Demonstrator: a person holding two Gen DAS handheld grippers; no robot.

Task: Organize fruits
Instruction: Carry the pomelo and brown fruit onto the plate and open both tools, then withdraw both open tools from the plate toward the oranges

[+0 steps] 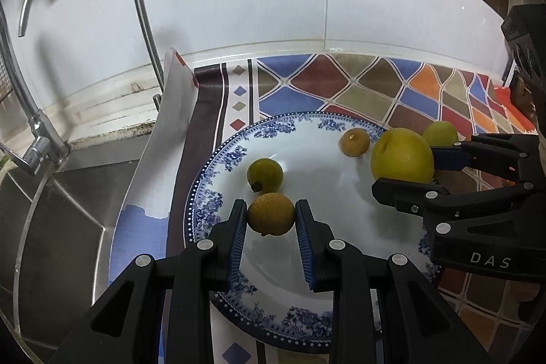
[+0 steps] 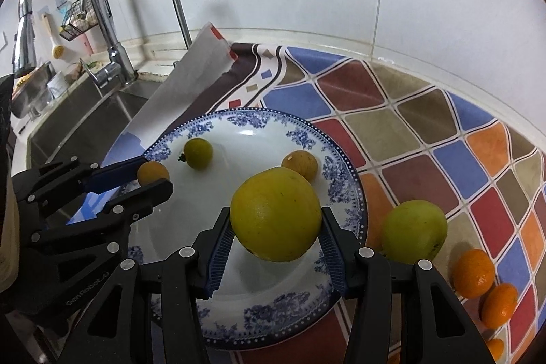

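A blue-and-white plate [image 1: 218, 173] [image 2: 344, 169] lies on a patterned mat. My left gripper [image 1: 271, 215] [image 2: 153, 174] is shut on a small brownish-yellow fruit [image 1: 270, 218] [image 2: 152, 172] just above the plate's left side. The right gripper [image 2: 276, 229] [image 1: 406, 166] is shut on a large yellow fruit [image 2: 275, 214] [image 1: 402, 156] over the plate's right side. Two small fruits rest on the plate: a greenish one [image 1: 265, 175] [image 2: 198, 153] and a tan one [image 1: 354, 142] [image 2: 299, 164].
A green apple-like fruit [image 2: 414, 231] [image 1: 440, 133] and several small oranges [image 2: 473, 273] lie on the mat right of the plate. A steel sink [image 1: 61, 210] with a curved tap [image 1: 140, 5] sits to the left. A white tiled wall runs behind.
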